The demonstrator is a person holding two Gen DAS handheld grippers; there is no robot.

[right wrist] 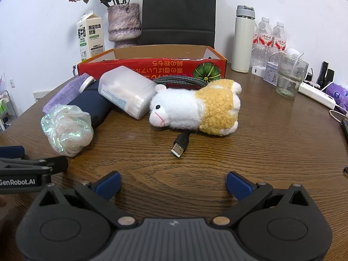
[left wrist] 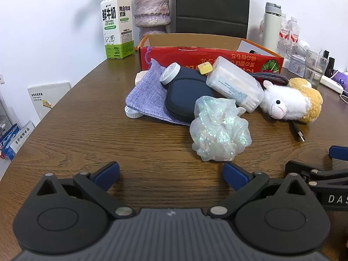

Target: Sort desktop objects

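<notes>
Your box stands open at the back of the worktop, with the pile just in front of it. Take the plush first: it lies on the cable, so lift it straight up. Then the tub, leaning on the pouch. The scrunchie sits nearest your left tool. Both tools, right too, are released and hold nothing.

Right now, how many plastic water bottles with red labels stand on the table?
2. One water bottle stands right of the white thermos; the second bottle stands beside it, farther right. More may be hidden behind.
</notes>
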